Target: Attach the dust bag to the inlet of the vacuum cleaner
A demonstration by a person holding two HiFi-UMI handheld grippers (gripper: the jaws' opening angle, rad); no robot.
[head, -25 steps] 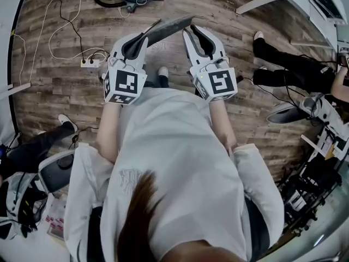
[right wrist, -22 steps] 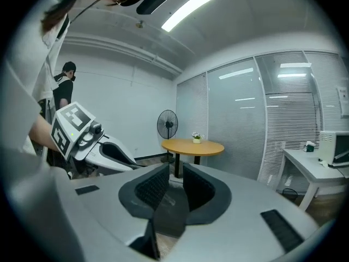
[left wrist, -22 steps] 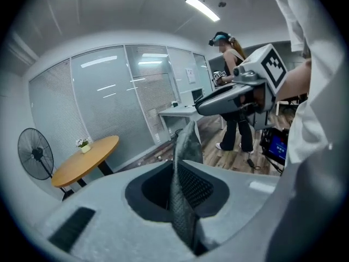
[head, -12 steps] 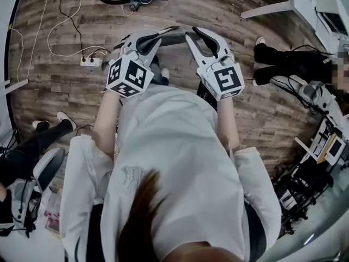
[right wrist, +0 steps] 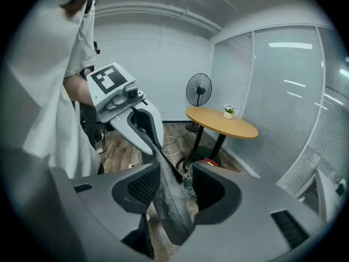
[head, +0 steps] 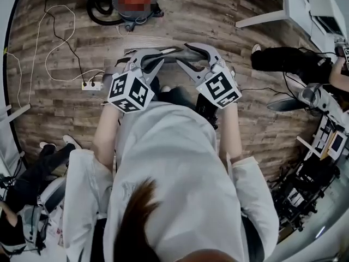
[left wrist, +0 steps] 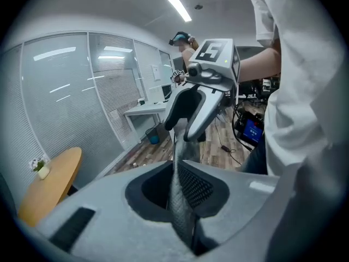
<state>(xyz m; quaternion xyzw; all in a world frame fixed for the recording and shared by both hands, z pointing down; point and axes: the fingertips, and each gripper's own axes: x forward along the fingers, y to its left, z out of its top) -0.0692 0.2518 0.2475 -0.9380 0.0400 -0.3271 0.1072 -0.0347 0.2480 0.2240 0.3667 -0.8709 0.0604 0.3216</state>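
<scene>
A grey fabric dust bag (head: 173,52) stretches as a narrow strip between my two grippers, in front of the person's body. My left gripper (head: 166,57) is shut on one end; in the left gripper view the bag (left wrist: 182,162) is pinched between its pads. My right gripper (head: 185,56) has just been opening. Its jaws stand wide with the bag (right wrist: 169,203) hanging between them, against one pad and clear of the other. The vacuum cleaner (head: 133,1), red-topped with a black hose, stands on the floor ahead at the top of the head view.
A power strip (head: 90,84) and a white cable lie on the wooden floor to the left. A white desk leg (head: 267,16) and another person's legs (head: 286,59) are at the right. A round wooden table (right wrist: 221,121) and a fan (right wrist: 199,91) stand beyond.
Both grippers have come down and turned toward each other, so the bag now lies level between them. The right jaws have spread wider. The vacuum cleaner shows further into view.
</scene>
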